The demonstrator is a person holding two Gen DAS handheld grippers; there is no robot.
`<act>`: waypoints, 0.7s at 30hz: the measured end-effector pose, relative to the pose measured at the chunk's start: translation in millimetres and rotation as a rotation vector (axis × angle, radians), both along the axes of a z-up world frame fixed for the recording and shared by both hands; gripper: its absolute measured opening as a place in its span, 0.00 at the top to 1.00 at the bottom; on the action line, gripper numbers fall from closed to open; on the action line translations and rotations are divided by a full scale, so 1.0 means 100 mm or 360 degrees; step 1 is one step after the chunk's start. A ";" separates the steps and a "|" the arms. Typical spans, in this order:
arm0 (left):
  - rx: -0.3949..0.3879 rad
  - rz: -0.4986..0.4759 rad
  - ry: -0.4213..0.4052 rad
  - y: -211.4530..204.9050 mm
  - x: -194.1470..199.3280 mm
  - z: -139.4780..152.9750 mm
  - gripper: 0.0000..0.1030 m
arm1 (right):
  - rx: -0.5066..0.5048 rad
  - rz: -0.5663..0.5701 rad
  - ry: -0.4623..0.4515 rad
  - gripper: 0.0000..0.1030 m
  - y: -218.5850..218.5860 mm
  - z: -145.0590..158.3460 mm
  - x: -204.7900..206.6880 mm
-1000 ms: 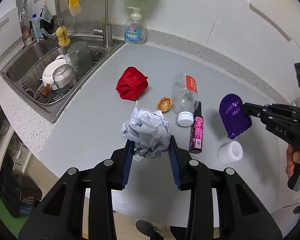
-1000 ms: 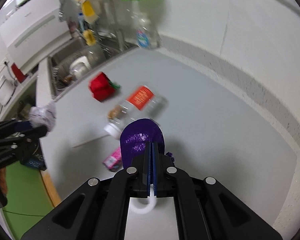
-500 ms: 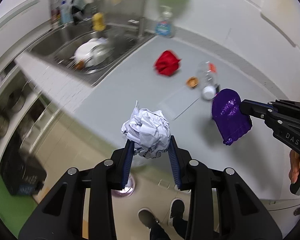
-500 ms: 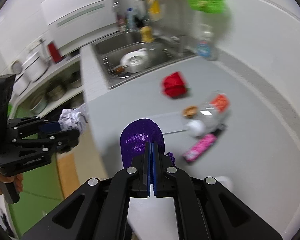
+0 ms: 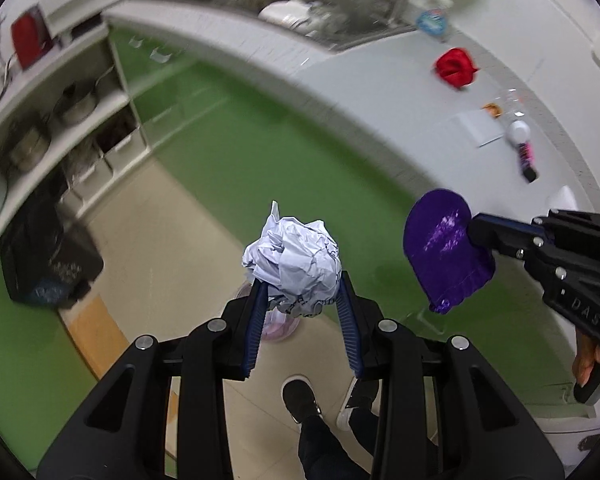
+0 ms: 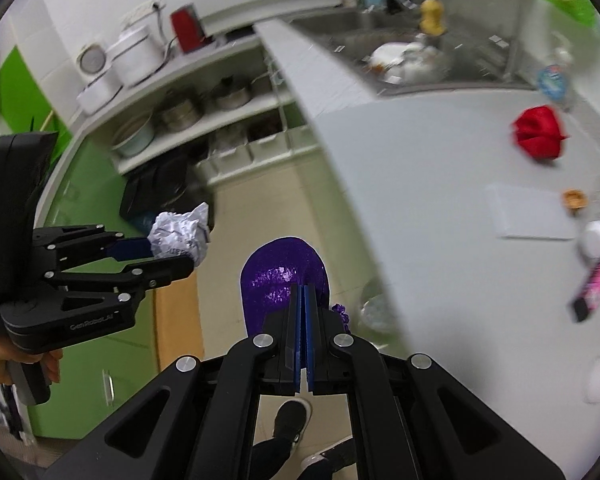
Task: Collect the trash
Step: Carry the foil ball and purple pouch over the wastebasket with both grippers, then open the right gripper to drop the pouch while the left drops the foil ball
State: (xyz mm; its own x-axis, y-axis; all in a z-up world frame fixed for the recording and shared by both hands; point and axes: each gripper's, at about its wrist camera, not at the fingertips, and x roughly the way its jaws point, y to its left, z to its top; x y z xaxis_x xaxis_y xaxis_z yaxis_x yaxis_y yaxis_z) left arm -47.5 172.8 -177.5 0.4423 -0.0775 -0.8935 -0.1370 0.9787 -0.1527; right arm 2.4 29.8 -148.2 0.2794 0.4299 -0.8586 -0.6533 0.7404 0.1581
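My left gripper (image 5: 300, 300) is shut on a crumpled white paper ball (image 5: 294, 258), held out over the floor off the counter's edge; the ball also shows in the right wrist view (image 6: 180, 234). My right gripper (image 6: 302, 292) is shut on a shiny purple wrapper (image 6: 282, 276), which also shows in the left wrist view (image 5: 446, 250), to the right of the paper ball. A pale translucent bin (image 5: 278, 320) shows on the floor just under the left gripper, mostly hidden.
On the grey counter (image 6: 420, 168) lie a red crumpled wrapper (image 6: 538, 136), a walnut shell (image 6: 574, 198), a flat white sheet (image 6: 532, 212), a pink packet (image 6: 592, 286) and a bottle cap end (image 6: 596, 236). The sink (image 6: 400, 56) holds dishes. Shelves with pots stand at the left. My shoes (image 5: 300, 394) are below.
Both grippers have swung left, away from the counter and out over the floor, still holding the paper ball and the purple wrapper. The counter now lies at the right.
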 end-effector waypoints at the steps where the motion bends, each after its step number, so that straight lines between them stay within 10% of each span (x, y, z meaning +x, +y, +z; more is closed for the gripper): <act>1: -0.0002 0.0011 0.0011 0.05 -0.02 -0.09 0.67 | -0.0013 0.0024 0.0012 0.99 0.08 -0.11 -0.03; 21: -0.0144 0.0248 0.0231 0.81 -0.13 -2.75 0.67 | -0.0259 0.0255 0.0275 0.99 1.08 -3.20 0.19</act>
State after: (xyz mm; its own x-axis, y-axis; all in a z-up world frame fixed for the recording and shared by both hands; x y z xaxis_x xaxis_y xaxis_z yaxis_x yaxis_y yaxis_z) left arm -60.9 254.3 -452.9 0.3227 -0.1009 -0.9411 -0.3120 0.9274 -0.2064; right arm 21.8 138.0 -468.4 0.0622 0.3094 -0.9489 -0.7379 0.6544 0.1650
